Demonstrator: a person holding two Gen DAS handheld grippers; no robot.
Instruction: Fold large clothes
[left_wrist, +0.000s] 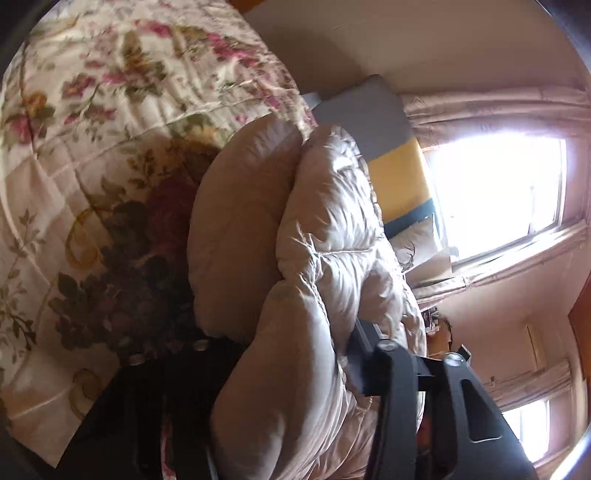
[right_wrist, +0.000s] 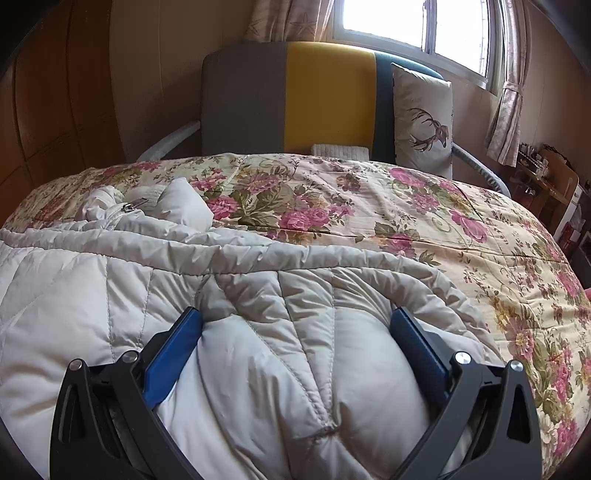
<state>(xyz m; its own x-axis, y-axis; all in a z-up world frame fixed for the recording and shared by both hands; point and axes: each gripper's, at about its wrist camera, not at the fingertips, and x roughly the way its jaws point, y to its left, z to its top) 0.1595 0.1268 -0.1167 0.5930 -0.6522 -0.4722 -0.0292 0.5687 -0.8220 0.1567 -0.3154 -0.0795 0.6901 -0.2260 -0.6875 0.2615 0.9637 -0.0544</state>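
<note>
Quilted beige down jacket (right_wrist: 236, 332) is lying on the floral bedspread (right_wrist: 424, 221), its puffed folds bulging between both tools. Left gripper (left_wrist: 291, 369), rolled sideways, is pinching a thick bunch of the jacket, while the right gripper (right_wrist: 295, 325) is standing wide with its blue pads (right_wrist: 173, 354) pressing into a padded section.

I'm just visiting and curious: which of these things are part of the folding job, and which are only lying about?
Part of the job:
- beige puffer coat, spread on the bed
- right claw, its pads pressing a puffy fold of the coat
- left claw, closed on a bunch of the coat

Just lying about:
- floral quilt
- deer cushion
- grey-and-yellow headboard
- curtains
</note>
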